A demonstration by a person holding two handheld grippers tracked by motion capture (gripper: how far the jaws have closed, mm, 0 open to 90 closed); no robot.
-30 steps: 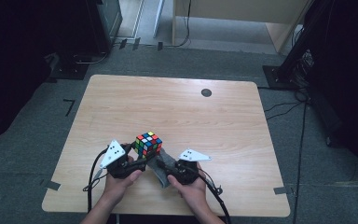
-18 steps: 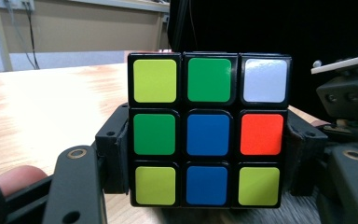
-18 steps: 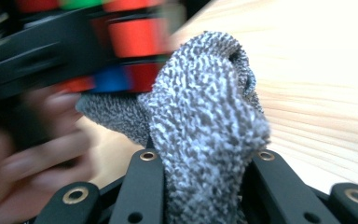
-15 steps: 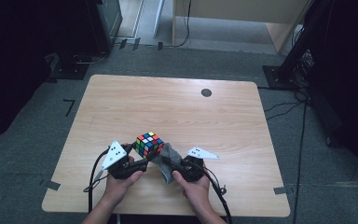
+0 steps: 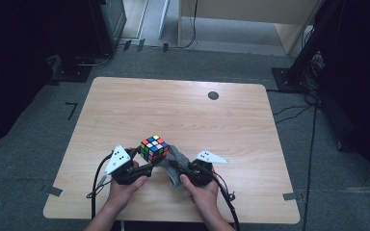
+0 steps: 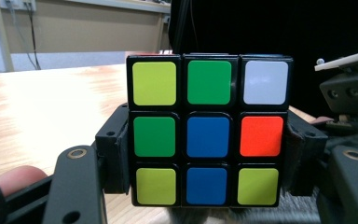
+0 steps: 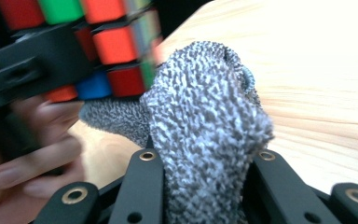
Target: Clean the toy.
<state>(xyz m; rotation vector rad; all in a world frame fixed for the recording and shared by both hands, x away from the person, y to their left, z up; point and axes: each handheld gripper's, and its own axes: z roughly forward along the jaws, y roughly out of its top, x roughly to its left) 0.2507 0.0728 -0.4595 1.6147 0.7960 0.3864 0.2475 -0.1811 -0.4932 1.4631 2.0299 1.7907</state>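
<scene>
Cube [image 7: 98, 46] blurred, cut off at top edge; cloth [image 7: 205, 135] hides table behind.

Evenly lit table [image 5: 183, 110] amid dim surroundings; motion blur on cube [image 7: 98, 42] in right gripper view.

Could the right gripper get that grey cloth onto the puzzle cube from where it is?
Probably yes: the right gripper grips the grey cloth right beside the cube, which the left gripper holds clamped, nothing between.

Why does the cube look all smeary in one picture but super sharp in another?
In the right gripper view the cube and the hand are blurred while the grey cloth stays crisp; in the left gripper view the stickers are sharp; the high view is dim around the table.
</scene>
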